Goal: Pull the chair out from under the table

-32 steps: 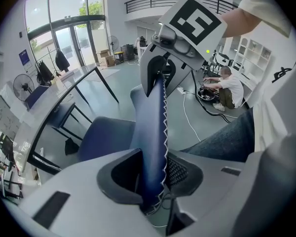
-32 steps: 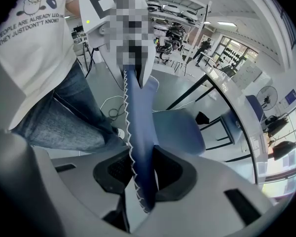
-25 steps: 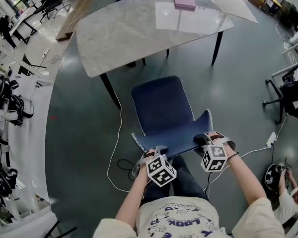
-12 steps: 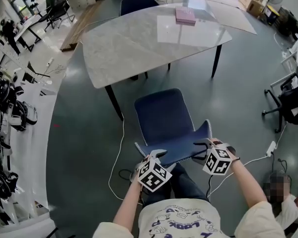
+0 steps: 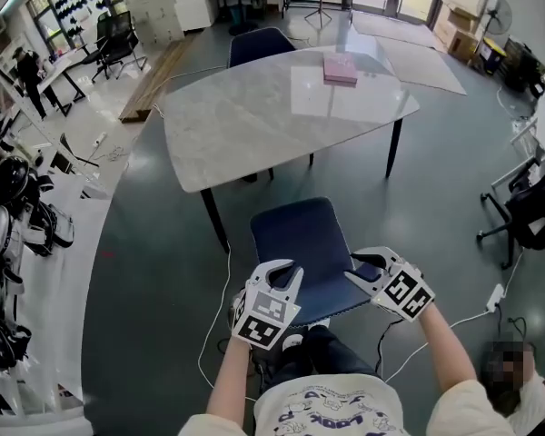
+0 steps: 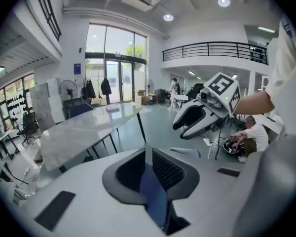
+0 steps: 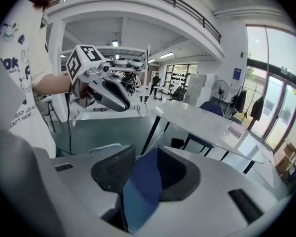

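Note:
The dark blue chair (image 5: 300,243) stands out from under the grey marble table (image 5: 254,116), its backrest toward me. Both grippers hang above the backrest's top edge, apart from it. My left gripper (image 5: 286,272) has its jaws closing to a narrow gap, and nothing is between them; in the left gripper view only the blue of the chair (image 6: 155,196) shows through the left gripper (image 6: 149,157). My right gripper (image 5: 365,269) is also closing with nothing gripped; in its own view the right gripper (image 7: 145,154) shows chair blue (image 7: 138,191) below.
A pink book (image 5: 341,69) lies on the table's far side. A second blue chair (image 5: 259,44) stands behind the table. A black office chair (image 5: 536,198) is at the right. A white cable (image 5: 209,325) runs on the floor left of the chair.
Both grippers have let go of the backrest's top edge and risen above it. Their jaws spread and are narrowing again. The chair stands farther from the table's edge in the picture.

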### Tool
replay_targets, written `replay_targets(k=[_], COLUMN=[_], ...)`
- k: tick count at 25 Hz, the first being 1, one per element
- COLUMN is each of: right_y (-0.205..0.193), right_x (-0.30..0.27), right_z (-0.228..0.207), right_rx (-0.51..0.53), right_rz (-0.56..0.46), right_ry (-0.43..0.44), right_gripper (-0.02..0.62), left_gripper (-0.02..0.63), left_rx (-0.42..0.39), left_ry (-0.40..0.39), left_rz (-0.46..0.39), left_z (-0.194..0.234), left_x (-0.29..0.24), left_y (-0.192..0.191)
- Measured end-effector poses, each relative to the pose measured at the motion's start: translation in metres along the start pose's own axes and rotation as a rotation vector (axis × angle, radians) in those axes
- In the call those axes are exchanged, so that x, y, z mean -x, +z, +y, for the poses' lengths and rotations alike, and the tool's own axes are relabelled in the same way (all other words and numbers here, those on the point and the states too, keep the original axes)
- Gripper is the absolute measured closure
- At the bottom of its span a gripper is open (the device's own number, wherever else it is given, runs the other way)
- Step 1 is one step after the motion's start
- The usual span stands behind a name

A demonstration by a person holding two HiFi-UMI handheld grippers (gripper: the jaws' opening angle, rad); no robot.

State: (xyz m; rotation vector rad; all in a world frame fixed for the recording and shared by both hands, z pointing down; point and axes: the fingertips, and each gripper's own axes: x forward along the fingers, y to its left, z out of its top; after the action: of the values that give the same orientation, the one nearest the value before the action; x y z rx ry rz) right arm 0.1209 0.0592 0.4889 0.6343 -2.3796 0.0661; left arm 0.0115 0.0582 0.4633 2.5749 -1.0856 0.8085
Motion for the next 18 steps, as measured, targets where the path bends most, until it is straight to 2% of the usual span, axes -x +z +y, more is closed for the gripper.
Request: replay_targets(k=[4, 8, 13, 18], right_y=[0.044, 0.092, 0.134, 0.149], right_x=[0.019, 0.044, 0.069, 0.085], right_z=[-0.035, -0.058, -0.07, -0.079], right_rx=[-0.049, -0.1, -0.12, -0.216], right_rz=[-0.136, -0.305, -0.44, -0.53], right_ry=[-0.144, -0.266, -0.351, -0.409], right_gripper=[0.504, 0.566, 0.588, 0.589], left_gripper=[0.577, 0.581, 0.583, 0.584], left_rx=[0.081, 0.172, 0.177, 0.229], left_ry=[0.14, 0.218, 0.334, 0.431], left_rz=[-0.145, -0.28, -0.366, -0.451], left_z=[0.032, 0.056, 0.075, 0.085], left_x=[0.019, 0.044, 0.075, 0.101], left_y=[0.045, 0.078, 0.1, 0.116])
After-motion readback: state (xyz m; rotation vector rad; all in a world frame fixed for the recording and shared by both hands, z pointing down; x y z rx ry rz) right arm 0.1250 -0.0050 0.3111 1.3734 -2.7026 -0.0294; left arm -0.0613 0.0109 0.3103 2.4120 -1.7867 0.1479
